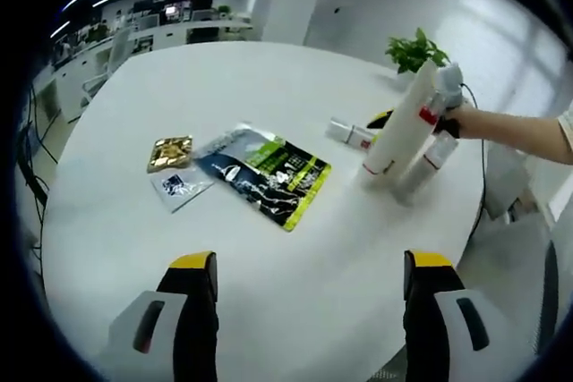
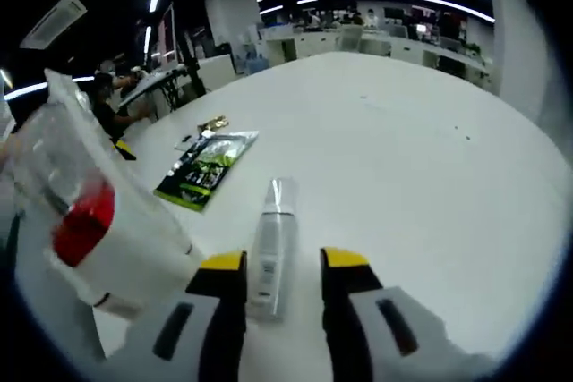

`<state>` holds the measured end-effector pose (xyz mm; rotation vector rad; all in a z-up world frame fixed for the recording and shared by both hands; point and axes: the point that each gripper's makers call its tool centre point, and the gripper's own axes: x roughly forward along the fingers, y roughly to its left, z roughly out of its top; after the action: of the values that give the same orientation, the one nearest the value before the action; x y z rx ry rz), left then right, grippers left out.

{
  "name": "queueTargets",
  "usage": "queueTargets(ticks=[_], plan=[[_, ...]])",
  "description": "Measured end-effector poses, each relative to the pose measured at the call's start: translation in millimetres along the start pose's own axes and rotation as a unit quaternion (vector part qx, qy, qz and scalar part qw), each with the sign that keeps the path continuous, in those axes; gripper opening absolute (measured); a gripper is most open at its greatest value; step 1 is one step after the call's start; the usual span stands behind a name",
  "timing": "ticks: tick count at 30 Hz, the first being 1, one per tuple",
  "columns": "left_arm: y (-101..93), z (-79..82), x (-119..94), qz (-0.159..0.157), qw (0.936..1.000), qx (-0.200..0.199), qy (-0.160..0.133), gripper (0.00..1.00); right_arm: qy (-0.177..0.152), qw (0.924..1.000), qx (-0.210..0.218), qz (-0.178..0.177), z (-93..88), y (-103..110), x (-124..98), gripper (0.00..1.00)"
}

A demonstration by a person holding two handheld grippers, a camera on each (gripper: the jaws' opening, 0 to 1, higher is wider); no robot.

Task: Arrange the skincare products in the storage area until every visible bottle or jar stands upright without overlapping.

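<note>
- In the right gripper view the big white bottle [image 2: 107,230] looms blurred at the left, its top cut off by the edge; only a red mark on it reads clearly.
- The right gripper [image 2: 282,267] has its jaws a little apart, either side of the near end of a small clear tube [image 2: 271,248] lying on the table [image 2: 430,149]; whether they touch it I cannot tell.
- Beyond the tube, up and left, lies a green pouch [image 2: 208,167], with a gold packet [image 2: 213,123] past it, too small to read.
- The left gripper [image 1: 313,261] is wide open and holds nothing, well short of everything.
- Its view shows the pouch [image 1: 267,174] mid-table, the gold packet [image 1: 170,153] and a small clear sachet [image 1: 182,185] to its left.
- Right of the pouch the white bottle [image 1: 403,123] tilts, with the right gripper [image 1: 446,100] and a hand [image 1: 466,121] beside it; the grip is hidden.
- A small tube [image 1: 351,134] lies behind it; a plant [image 1: 414,49] stands farther off.
</note>
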<state>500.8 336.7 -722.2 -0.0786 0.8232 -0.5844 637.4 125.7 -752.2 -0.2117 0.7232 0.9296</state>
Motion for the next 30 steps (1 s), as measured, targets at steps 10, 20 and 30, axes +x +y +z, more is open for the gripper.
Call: queueTargets(ticks=[10,20,30], plan=[[4.4,-3.8,3,0.0,1.0,-0.005,0.005,0.83,0.03,0.9988,-0.04,0.0,-6.4,1,14,0.23],[5.0,-2.2,5,-0.001,1.0,-0.006,0.004,0.82,0.024,0.9987,-0.037,-0.023,-5.8,-10,15,0.22],[3.9,-0.5,3,-0.002,1.0,-0.005,0.002,0.82,0.018,0.9986,-0.028,-0.041,-7.8,-18,9,0.21]])
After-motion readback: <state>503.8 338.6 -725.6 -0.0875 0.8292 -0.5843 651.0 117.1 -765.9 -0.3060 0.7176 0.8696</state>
